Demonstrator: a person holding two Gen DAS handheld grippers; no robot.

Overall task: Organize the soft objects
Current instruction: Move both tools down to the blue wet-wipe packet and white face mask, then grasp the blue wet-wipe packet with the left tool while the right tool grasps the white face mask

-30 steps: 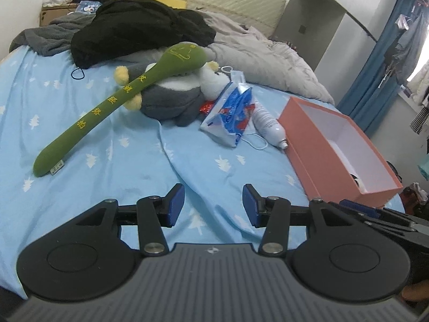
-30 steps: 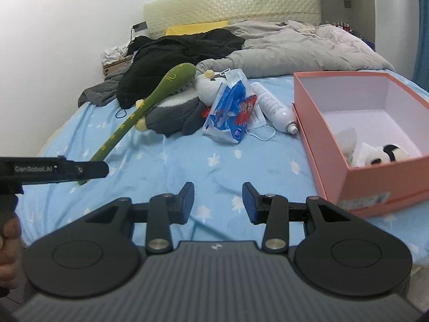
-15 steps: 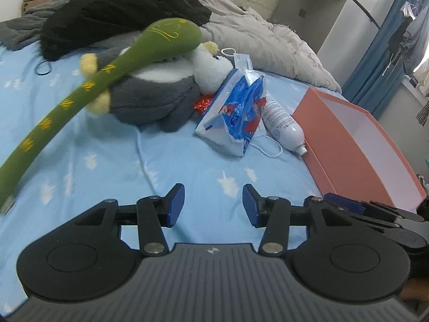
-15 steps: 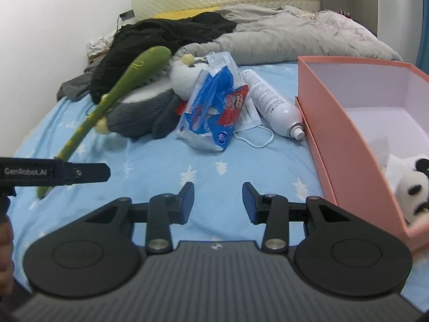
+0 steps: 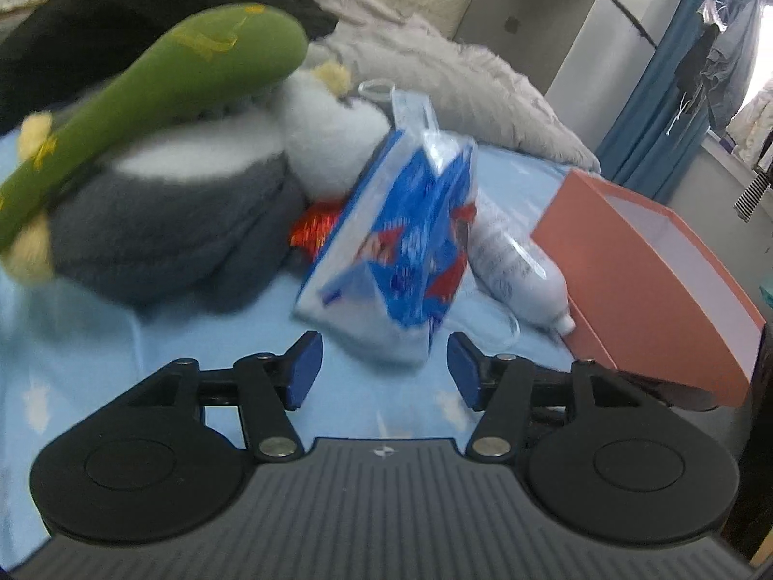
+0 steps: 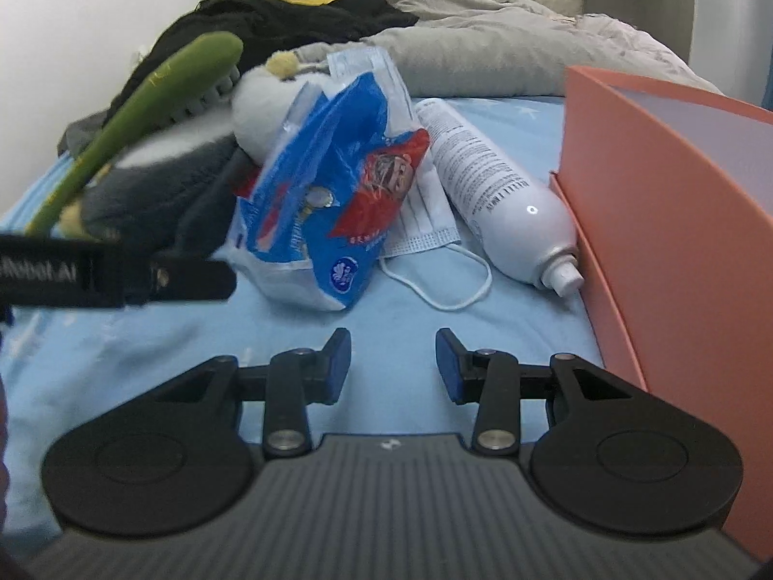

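Left tool (image 5: 384, 365): jaws wide apart, nothing between the blue pads, low over the bed, just short of the bag.
Right tool (image 6: 392, 360): jaws wide apart, nothing held, above bare sheet.
Bed (image 6: 396, 309): light blue sheet with small white tree prints.
Blue-and-white plastic bag (image 6: 333, 193): crumpled, standing on the sheet, leaning against the plush.
Face mask (image 6: 425, 227): flat, partly under the bag, ear loop spread toward the right tool.
White spray bottle (image 6: 497, 193): on its side, nozzle near the box wall.
Salmon cardboard box (image 6: 666, 203): open top, to the right, just beside the bottle.
Grey-and-white penguin plush (image 5: 193, 212): lying left of the bag, touching it.
Long green plush stick (image 5: 159, 92): resting across the penguin, thick end raised.
Grey quilt (image 6: 483, 48): bunched behind.
Black garment (image 6: 270, 19): heaped at the headboard end.
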